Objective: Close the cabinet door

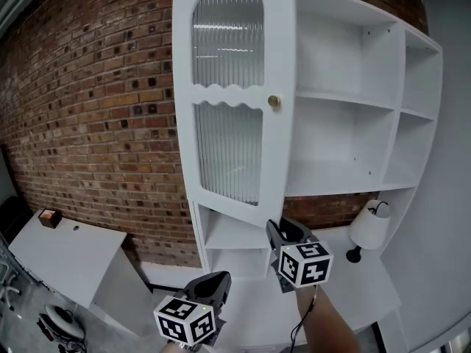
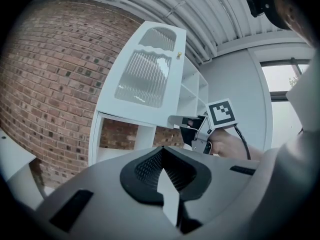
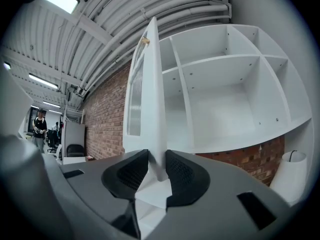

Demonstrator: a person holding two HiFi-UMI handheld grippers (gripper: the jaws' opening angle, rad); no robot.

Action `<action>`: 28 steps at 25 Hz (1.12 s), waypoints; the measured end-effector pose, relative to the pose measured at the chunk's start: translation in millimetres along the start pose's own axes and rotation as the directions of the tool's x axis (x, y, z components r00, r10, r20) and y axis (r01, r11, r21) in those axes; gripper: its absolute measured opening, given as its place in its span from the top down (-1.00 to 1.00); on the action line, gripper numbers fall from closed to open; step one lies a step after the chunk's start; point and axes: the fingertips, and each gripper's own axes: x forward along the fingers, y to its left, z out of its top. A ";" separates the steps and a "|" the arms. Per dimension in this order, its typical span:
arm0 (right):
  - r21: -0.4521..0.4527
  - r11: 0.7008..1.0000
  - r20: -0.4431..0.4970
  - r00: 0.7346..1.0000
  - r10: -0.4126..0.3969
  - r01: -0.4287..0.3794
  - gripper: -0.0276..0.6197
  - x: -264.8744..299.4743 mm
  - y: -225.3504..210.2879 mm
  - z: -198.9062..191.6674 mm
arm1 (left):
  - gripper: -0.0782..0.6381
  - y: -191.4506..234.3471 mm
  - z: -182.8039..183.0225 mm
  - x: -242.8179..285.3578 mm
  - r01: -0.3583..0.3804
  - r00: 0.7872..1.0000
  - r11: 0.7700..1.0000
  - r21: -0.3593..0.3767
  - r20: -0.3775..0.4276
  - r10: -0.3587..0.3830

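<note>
Brick wall point(image 1: 96, 109) backs a white cabinet point(image 1: 346, 123) that stands on a white desk point(image 1: 353, 285), with a lamp point(image 1: 368, 226) to the right under the shelves. The cabinet's door point(image 1: 228, 94), ribbed glass with a small brass knob point(image 1: 274, 101), is swung out, away from the open shelves. The right gripper point(image 3: 157, 171) is at the door's lower corner. Its fingers stand narrowly apart on either side of the door's edge, close to it but not clearly pressing. The left gripper point(image 2: 162, 156) hangs lower and to the left, clear of the door, its fingers together with nothing between them.
</note>
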 end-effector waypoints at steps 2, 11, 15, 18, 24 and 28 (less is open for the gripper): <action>0.003 1.000 -0.001 1.000 0.004 -0.004 0.53 6.1 -8.9 0.7 | 0.77 2.7 1.6 6.0 -0.010 1.000 1.000 0.003 -0.003 0.010; 0.004 1.000 -0.004 1.000 0.003 -0.003 0.49 34.5 -36.4 0.0 | 0.77 15.0 8.5 30.8 -0.047 0.999 0.999 0.014 0.003 0.047; -0.026 0.999 -0.006 0.999 -0.034 0.034 0.37 43.4 -50.9 3.0 | 0.77 19.4 12.5 36.8 -0.067 0.998 0.998 0.013 0.007 0.067; -0.019 0.999 -0.012 0.999 -0.035 0.035 0.29 49.9 -59.5 3.0 | 0.77 21.7 15.4 40.4 -0.082 0.997 0.997 0.013 0.015 0.082; -0.030 0.999 -0.022 0.999 -0.029 0.029 0.29 64.4 -69.6 3.0 | 0.77 23.4 17.3 49.2 -0.105 0.994 0.994 0.012 0.025 0.104; -0.040 0.999 -0.030 0.999 -0.033 0.032 0.29 73.4 -78.0 4.7 | 0.77 23.3 17.7 53.3 -0.120 0.992 0.993 0.007 0.029 0.120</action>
